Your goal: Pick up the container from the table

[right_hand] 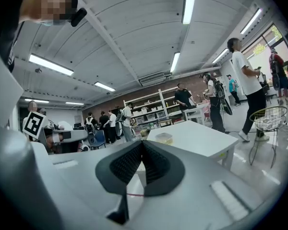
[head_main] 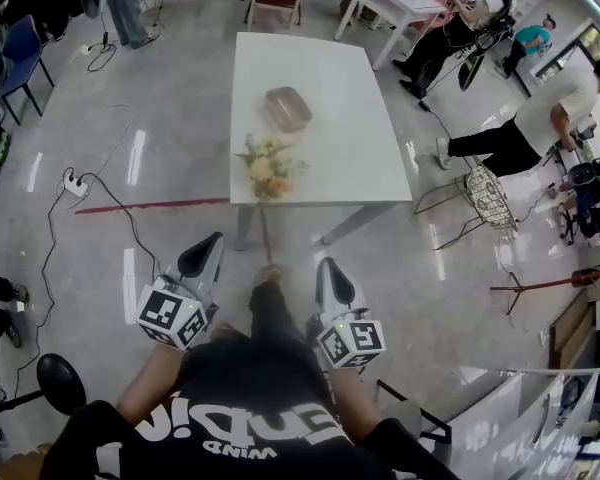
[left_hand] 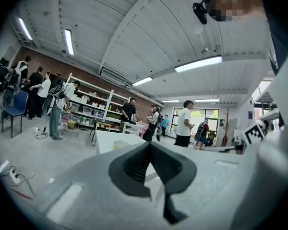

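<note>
A clear lidded container (head_main: 287,108) sits on the white table (head_main: 330,158) ahead of me, towards its far half. In the right gripper view the container (right_hand: 163,138) shows just above and right of the jaw tips, far off. My left gripper (head_main: 204,256) and right gripper (head_main: 332,274) hang side by side over the floor, well short of the table's near edge. Both are shut, pads meeting, nothing between them. In the left gripper view the left gripper (left_hand: 150,145) hides part of the table (left_hand: 108,140). The right gripper (right_hand: 142,145) points almost level at the table (right_hand: 201,140).
A bunch of pale flowers (head_main: 267,168) lies at the table's near edge, in front of the container. Red tape (head_main: 150,206) and a power strip with cables (head_main: 76,184) lie on the floor at left. A wire chair (head_main: 488,196) stands at right. Several people stand around the room.
</note>
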